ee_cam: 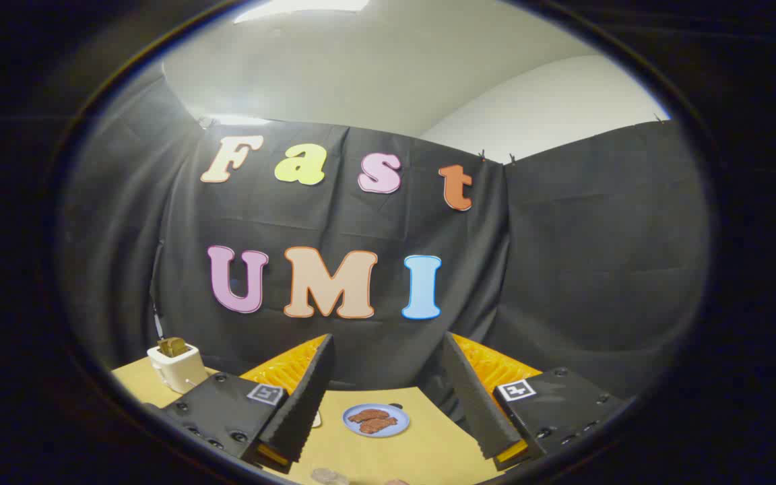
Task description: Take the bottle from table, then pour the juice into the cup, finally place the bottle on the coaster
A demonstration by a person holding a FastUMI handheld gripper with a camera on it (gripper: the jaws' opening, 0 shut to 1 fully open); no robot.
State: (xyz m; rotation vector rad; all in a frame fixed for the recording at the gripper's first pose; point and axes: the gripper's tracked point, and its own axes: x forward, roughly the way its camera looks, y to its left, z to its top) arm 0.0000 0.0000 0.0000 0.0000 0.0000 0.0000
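No readable text or number stands on anything here; the square black-and-white markers (517, 389) on the gripper carry only patterns.

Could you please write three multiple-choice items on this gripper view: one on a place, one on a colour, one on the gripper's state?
1. Where does the plate lie?
A. On the table, seen between the two fingers
B. On top of the toaster
C. Clamped by the fingers

2. What colour is the toaster?
A. Red
B. White
C. Green

3. What state is the gripper in?
A. Shut on the plate
B. Shut on nothing
C. Open, holding nothing

Answers:
1 A: the blue plate with brown food rests on the tan tabletop, in the gap between the fingers.
2 B: its body is white, with a brown slice sticking out of the top.
3 C: the fingers stand wide apart and nothing touches them.
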